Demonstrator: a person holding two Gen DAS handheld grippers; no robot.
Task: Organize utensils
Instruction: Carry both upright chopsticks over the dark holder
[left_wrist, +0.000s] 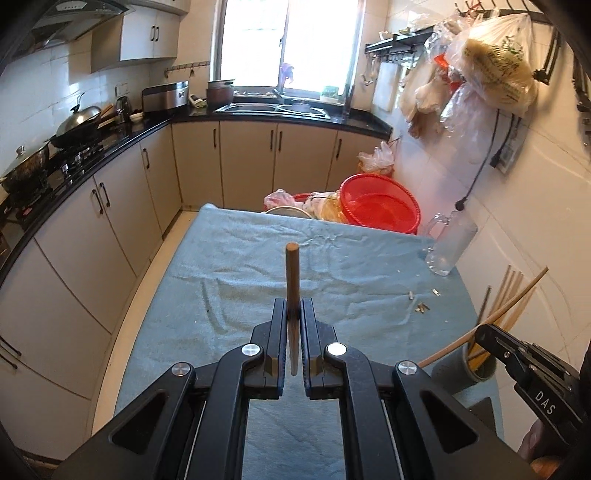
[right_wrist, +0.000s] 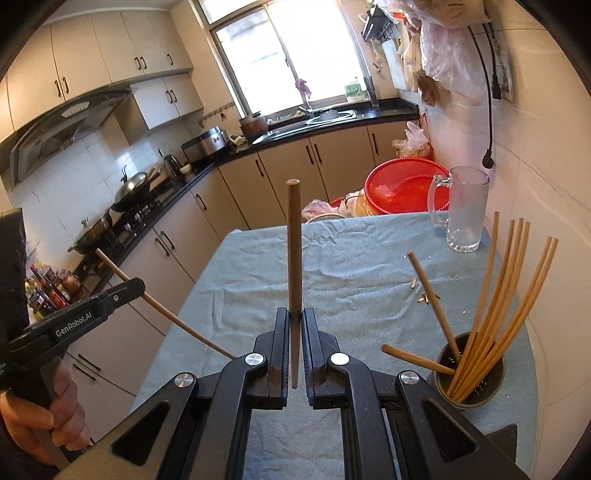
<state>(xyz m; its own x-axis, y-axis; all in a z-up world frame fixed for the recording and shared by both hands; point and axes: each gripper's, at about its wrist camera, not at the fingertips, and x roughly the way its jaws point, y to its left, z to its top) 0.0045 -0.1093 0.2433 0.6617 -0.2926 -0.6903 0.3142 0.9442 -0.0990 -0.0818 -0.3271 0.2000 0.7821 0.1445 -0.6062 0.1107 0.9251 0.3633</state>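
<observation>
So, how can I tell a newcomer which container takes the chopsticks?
Find the table with the blue cloth, then its right edge beside the white tiled wall. Nearer than the clear glass mug stands the grey holder; unlike the mug, it is opaque, perforated inside and already full of chopsticks.

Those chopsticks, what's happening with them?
A person is tidying chopsticks with two claws. The left claw is shut on one brown chopstick, and the right claw is shut on another chopstick. Both are held above the blue cloth. The grey holder at the right already has several chopsticks in it.
</observation>
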